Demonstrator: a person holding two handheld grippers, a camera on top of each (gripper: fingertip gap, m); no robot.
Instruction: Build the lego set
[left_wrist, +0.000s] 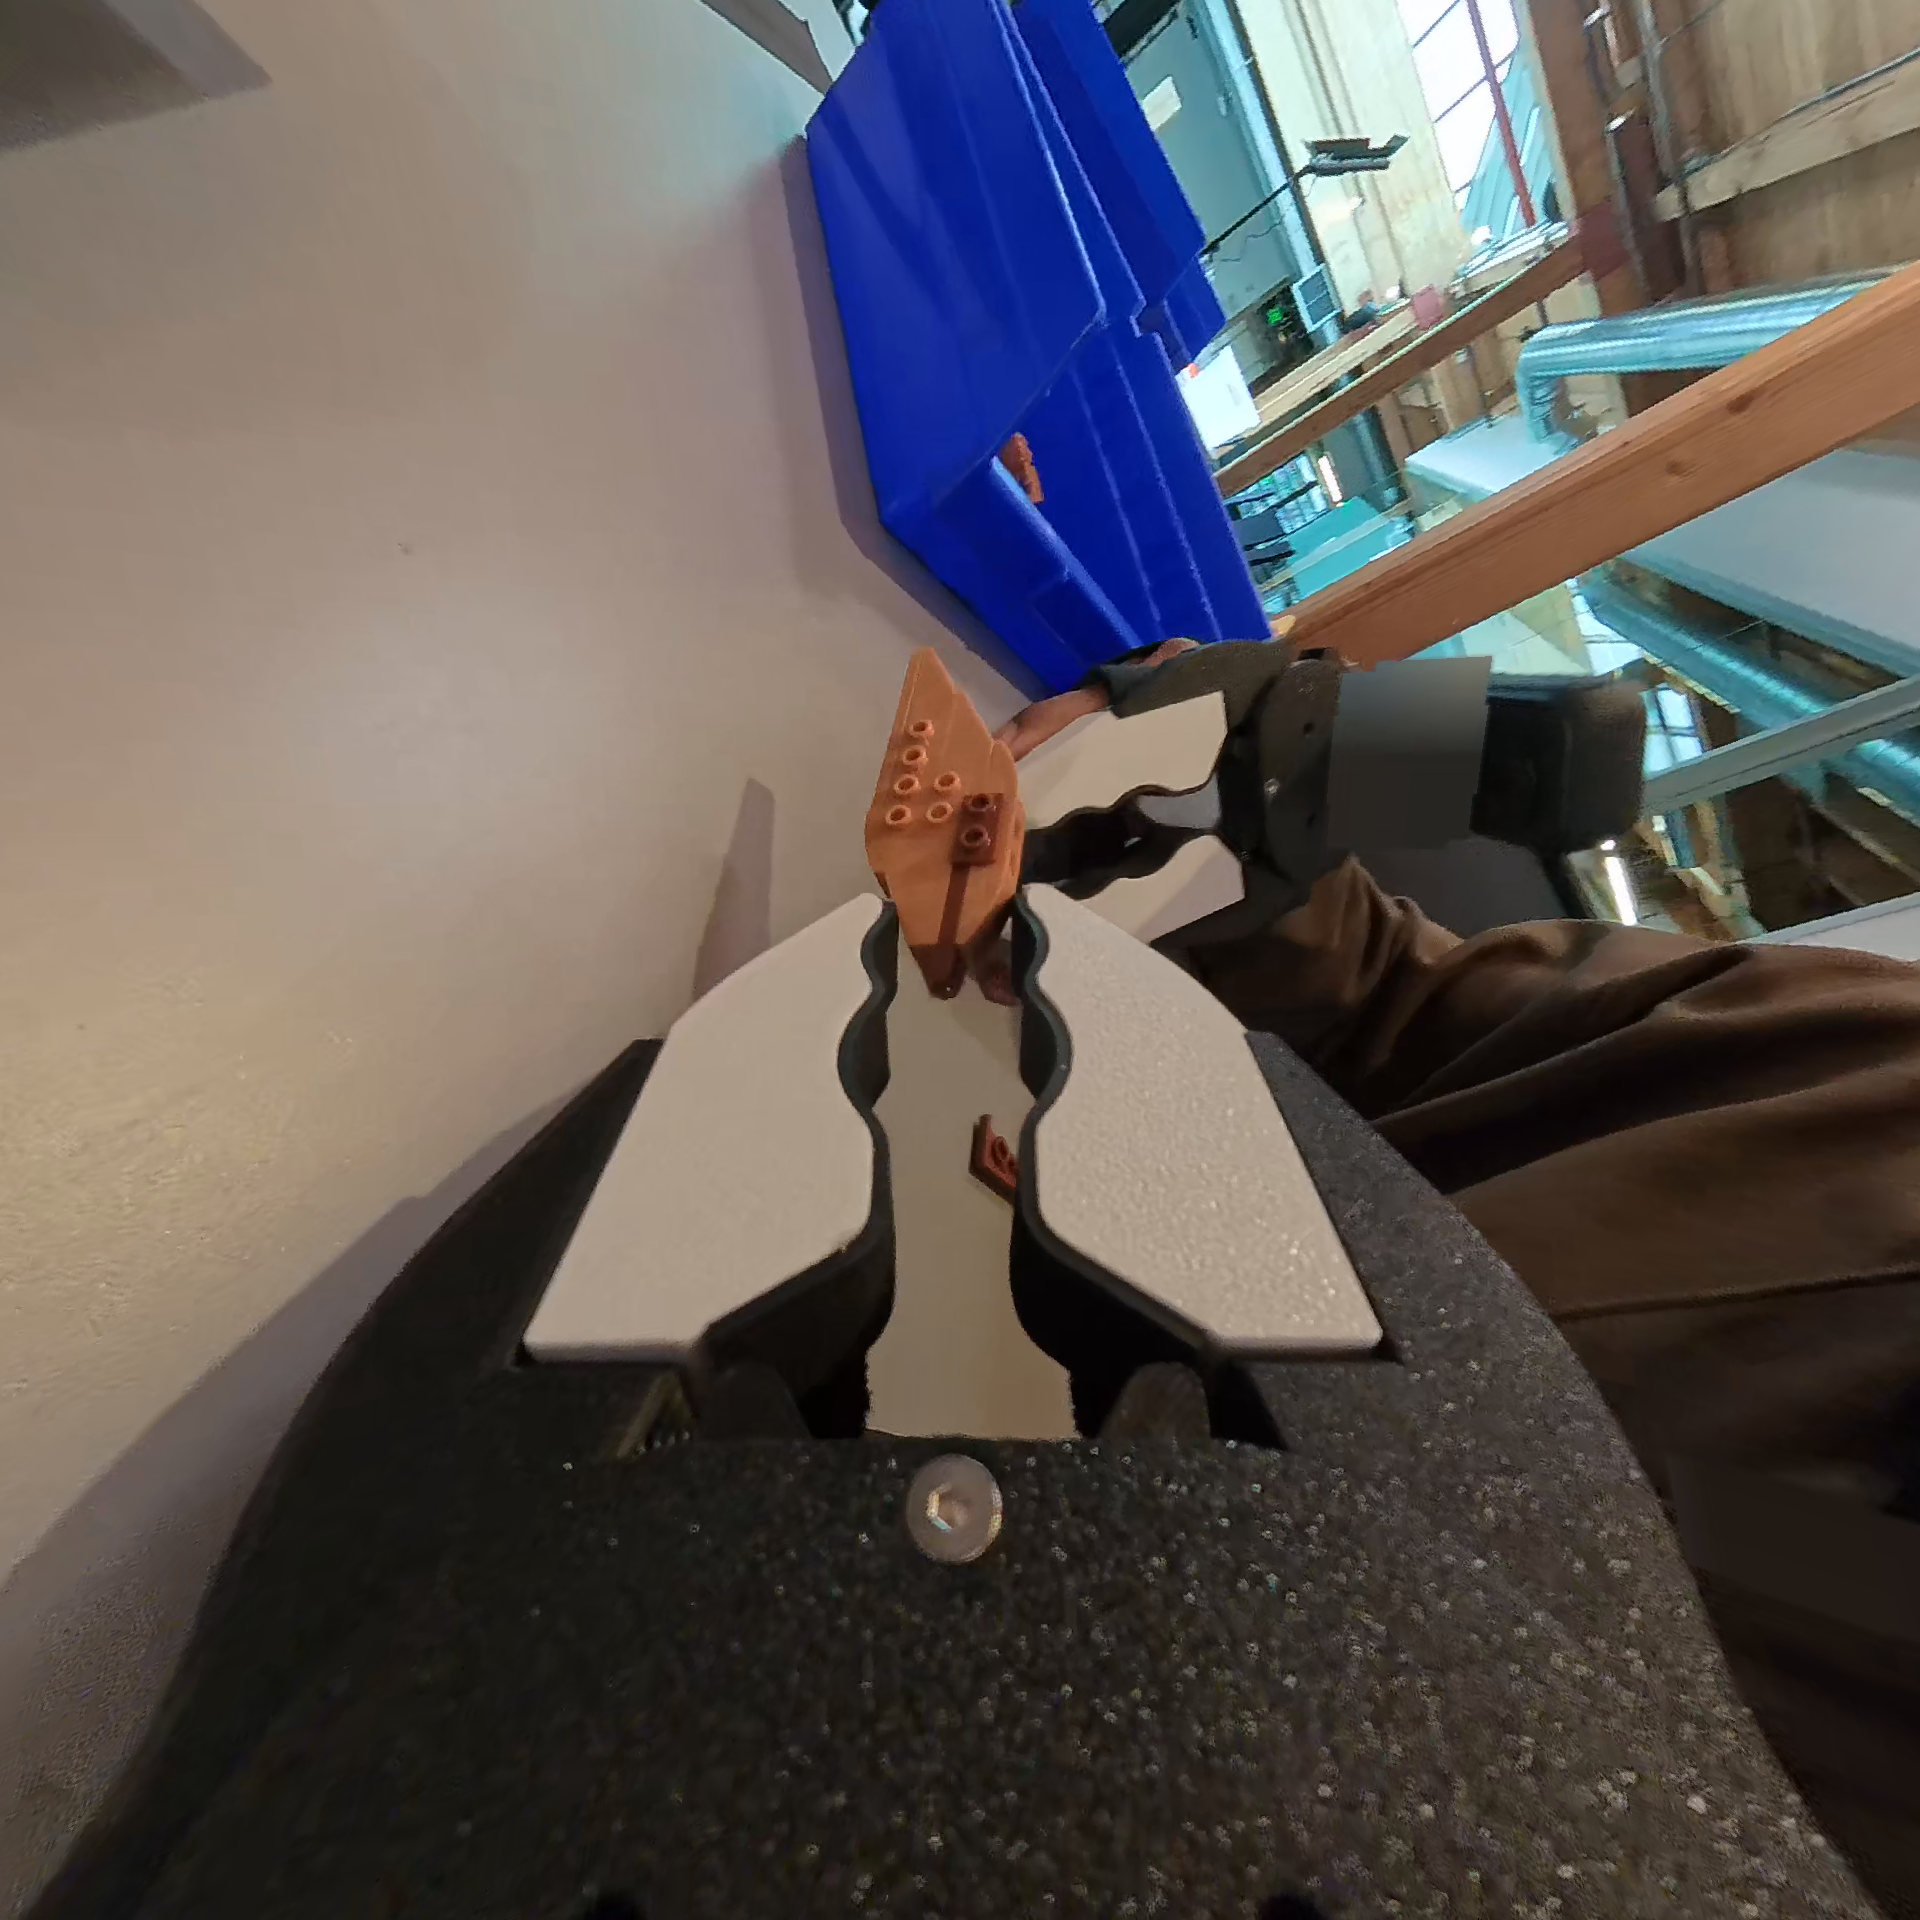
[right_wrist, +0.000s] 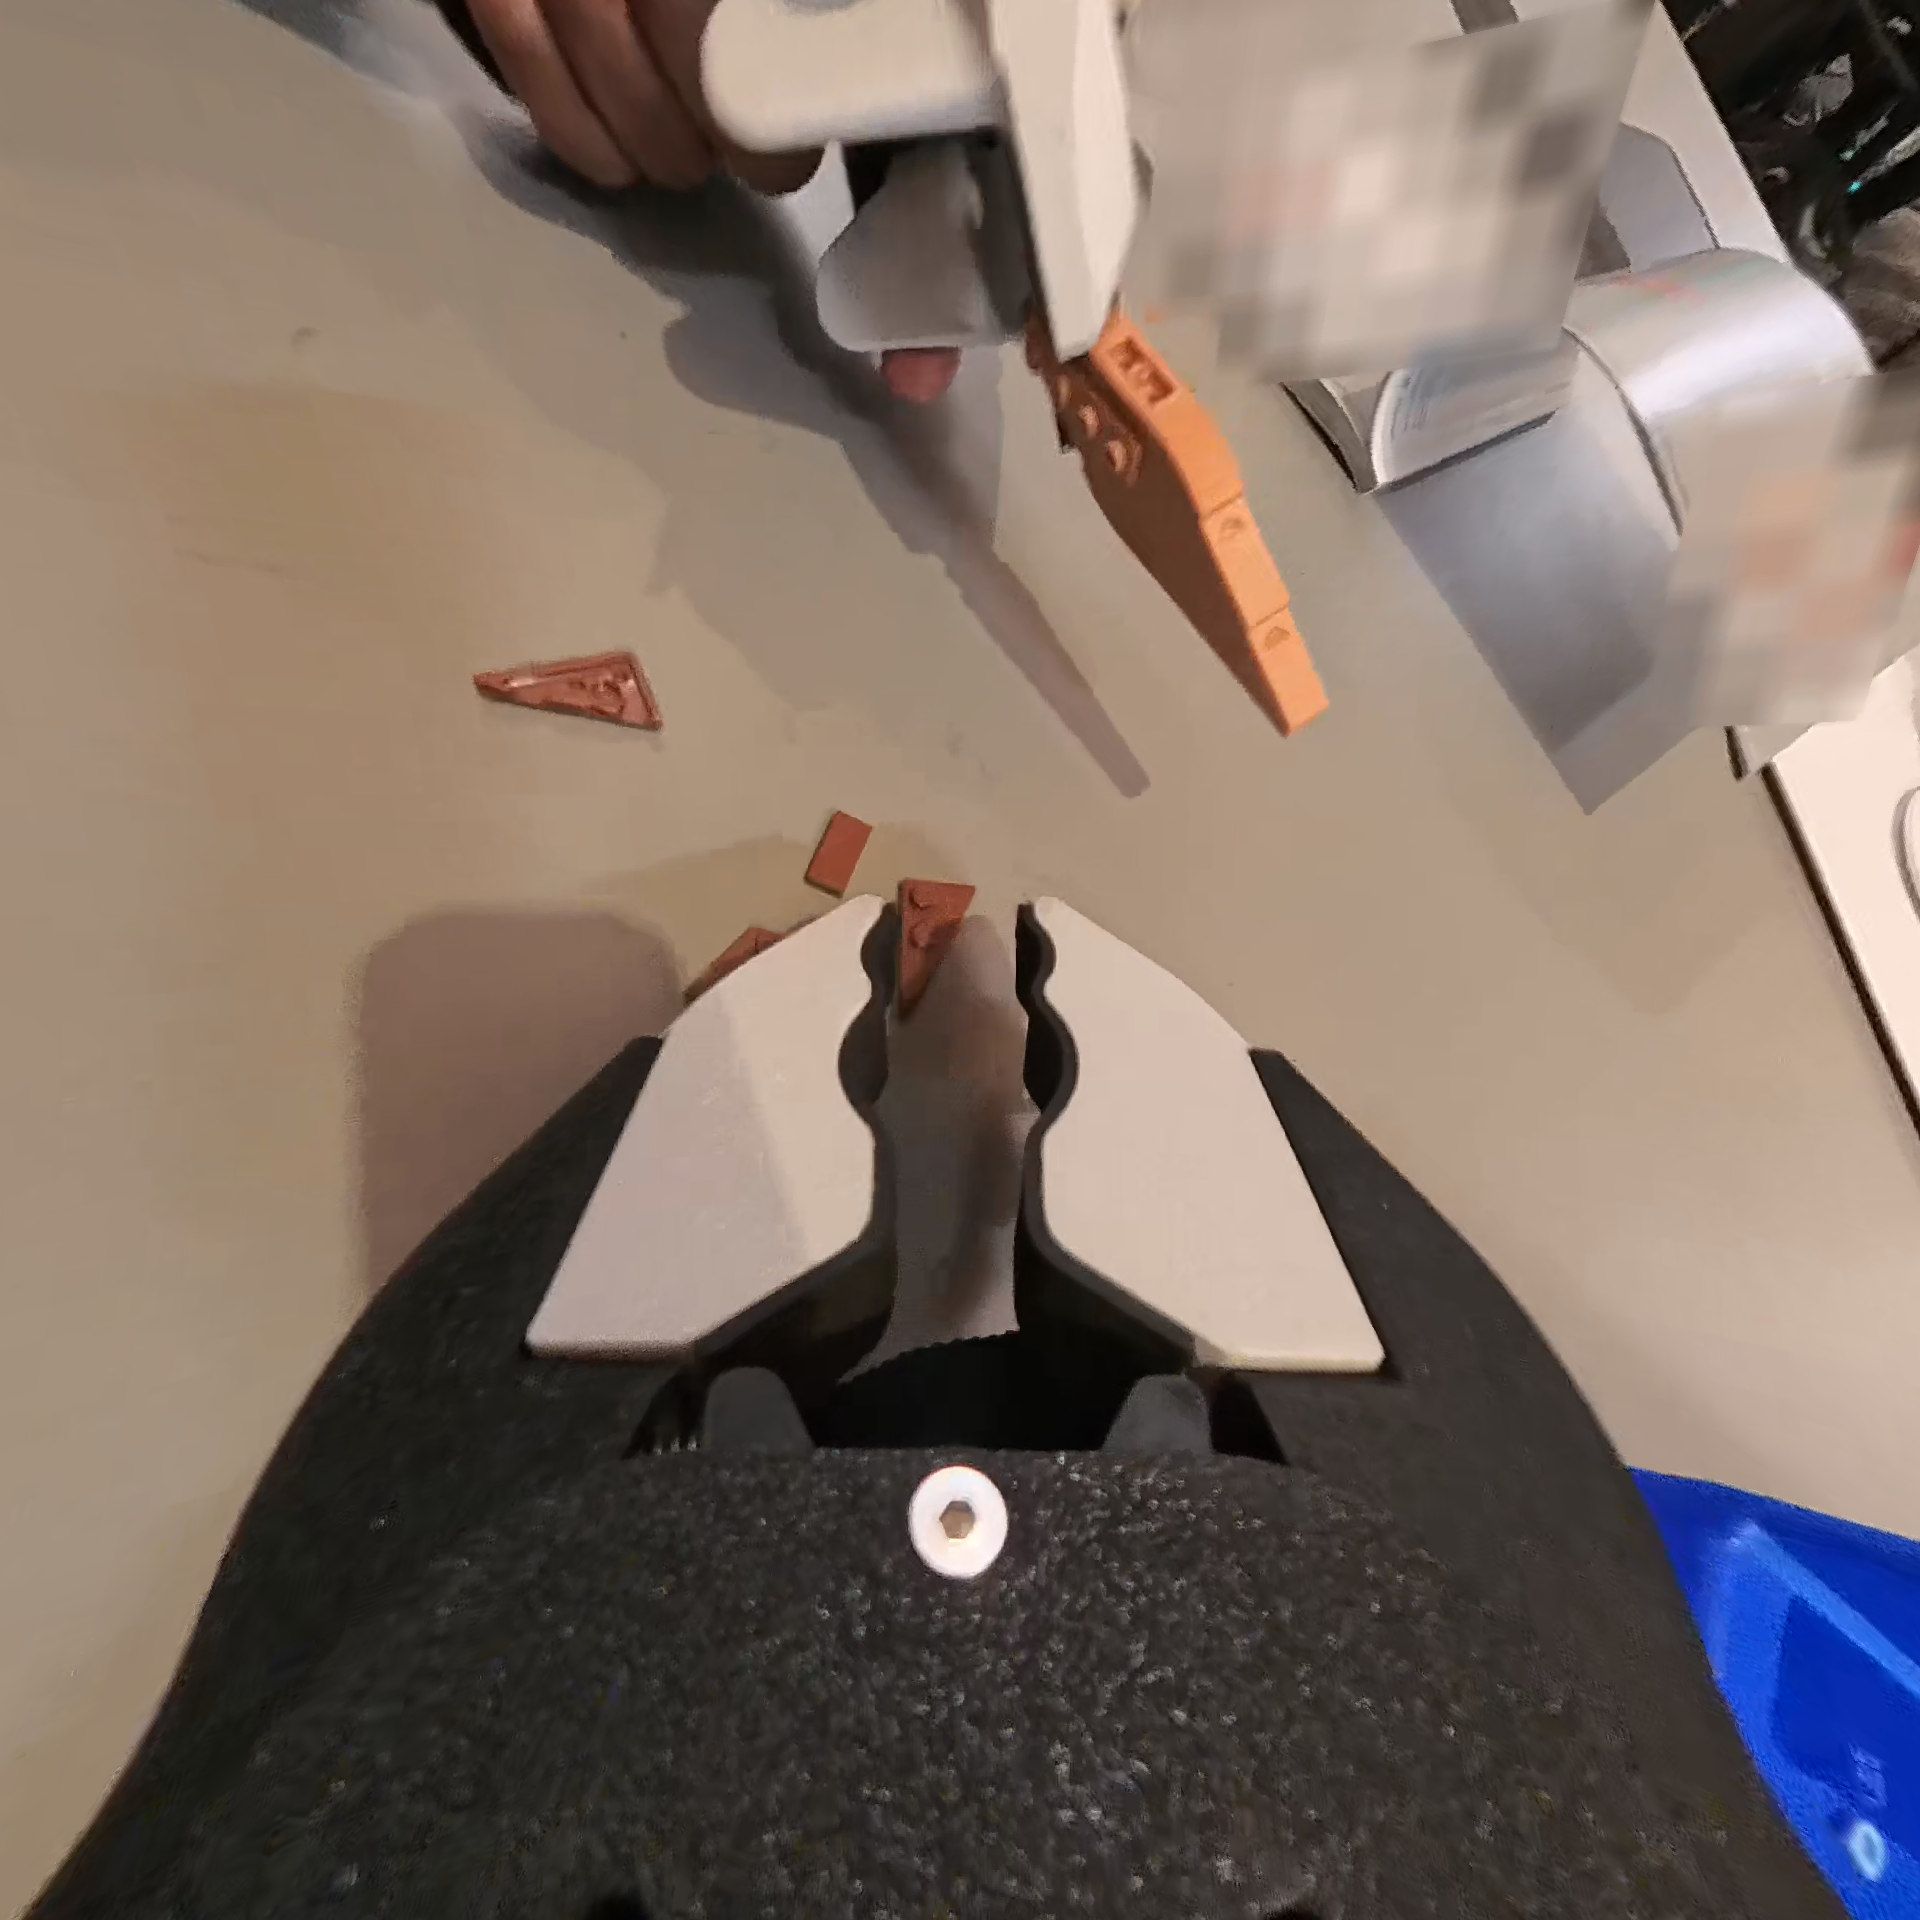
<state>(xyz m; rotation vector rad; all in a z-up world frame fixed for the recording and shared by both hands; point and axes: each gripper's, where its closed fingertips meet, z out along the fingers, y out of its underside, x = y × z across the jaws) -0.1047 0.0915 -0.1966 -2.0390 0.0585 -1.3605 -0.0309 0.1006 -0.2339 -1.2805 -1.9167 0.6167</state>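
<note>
In the left wrist view my left gripper (left_wrist: 951, 920) is shut on the lower end of an orange lego assembly (left_wrist: 930, 790). The assembly has studs and carries a dark brown piece (left_wrist: 977, 823); it is held above the table. In the right wrist view it (right_wrist: 1179, 509) hangs from the left gripper (right_wrist: 1023, 332) at the top. My right gripper (right_wrist: 951, 920) is open low over the table, with a small brown wedge piece (right_wrist: 930, 935) between its fingertips, close to the left pad. The right gripper (left_wrist: 1081, 821) also shows just behind the assembly.
Loose brown pieces lie on the grey table (right_wrist: 312, 468): a triangular plate (right_wrist: 582, 691), a small tile (right_wrist: 840, 852) and one half hidden by my finger (right_wrist: 743, 951). Another dark piece (left_wrist: 997, 1158) lies under the left gripper. Blue bins (left_wrist: 997, 343) stand behind; a booklet (right_wrist: 1444, 436) lies right. Tip to tip, the grippers are about 9 cm apart. The triangular plate (right_wrist: 582, 691) sits 7 cm or so from the ends of my right fingers. Seen from the left wrist view (left_wrist: 1002, 1158) as well.
</note>
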